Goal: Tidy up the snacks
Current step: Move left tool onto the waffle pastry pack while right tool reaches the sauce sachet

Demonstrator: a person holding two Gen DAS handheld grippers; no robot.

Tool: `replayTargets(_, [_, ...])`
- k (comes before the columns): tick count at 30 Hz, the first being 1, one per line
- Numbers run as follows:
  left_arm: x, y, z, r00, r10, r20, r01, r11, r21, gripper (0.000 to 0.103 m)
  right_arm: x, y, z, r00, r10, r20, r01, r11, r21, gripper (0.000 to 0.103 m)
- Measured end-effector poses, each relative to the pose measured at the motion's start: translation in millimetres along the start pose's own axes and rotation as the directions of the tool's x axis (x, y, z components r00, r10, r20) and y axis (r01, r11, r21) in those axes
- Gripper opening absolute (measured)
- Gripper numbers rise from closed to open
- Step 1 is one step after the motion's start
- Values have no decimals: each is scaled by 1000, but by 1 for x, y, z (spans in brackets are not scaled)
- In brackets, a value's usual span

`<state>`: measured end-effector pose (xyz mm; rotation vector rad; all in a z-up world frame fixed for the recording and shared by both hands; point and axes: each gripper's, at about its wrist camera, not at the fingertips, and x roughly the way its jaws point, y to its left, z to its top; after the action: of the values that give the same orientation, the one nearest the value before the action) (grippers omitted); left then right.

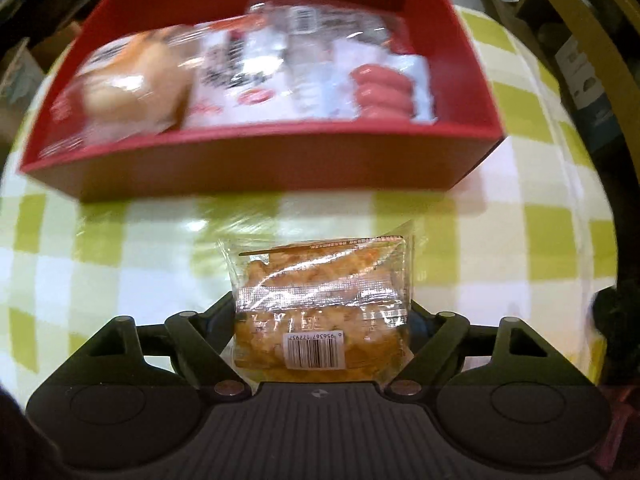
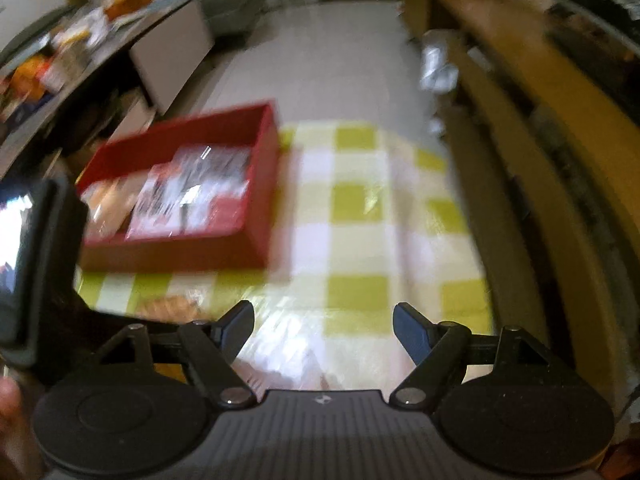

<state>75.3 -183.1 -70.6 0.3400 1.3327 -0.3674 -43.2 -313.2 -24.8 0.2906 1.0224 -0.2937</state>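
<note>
- Snack packet [image 1: 320, 312], clear wrap with orange-brown pieces inside and a barcode label facing up, sits between the fingers of the left gripper [image 1: 322, 320]; the fingers meet the packet's two sides and appear clamped on it.
- Packet lies over the checked tablecloth [image 1: 100, 272], green and white squares; whether it rests on the cloth or is lifted off it, I cannot tell.
- Red box [image 1: 256, 168] stands on the cloth at twelve o'clock from the packet, near but apart from it, open at the top.
- Inside the box: a bread roll in wrap [image 1: 132, 84] at the nine o'clock end, a white printed packet [image 1: 236, 76] in the middle, a pack of sausages [image 1: 384, 88] at the three o'clock end. All blurred; print unreadable.
- Right gripper [image 2: 324, 326] hangs over bare cloth, fingers well apart, nothing between them.
- From the right wrist view the box lies at ten o'clock, and the left tool's dark body [image 2: 44, 276] stands at nine o'clock.
- Floor beyond the table edge [image 2: 328, 60] is pale; details are blurred.
</note>
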Motion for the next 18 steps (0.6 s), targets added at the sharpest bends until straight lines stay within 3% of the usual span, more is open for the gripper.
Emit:
replayTargets(6, [-28,45,-29,999,-33,29,33,999,10,85,27,24,-25,992,61,-108,-81,977,-198,82])
replayTargets(13, [-26,62,-37,998,-60,-9,60,998,26,85,59,37,-29,970,145,-194,-182,965,-187,83])
replayTargets(18, [-33,70,-30,996,-88,-12,89,996,30,85,55,53,-48,965,121,-234,-177,957,-232,84])
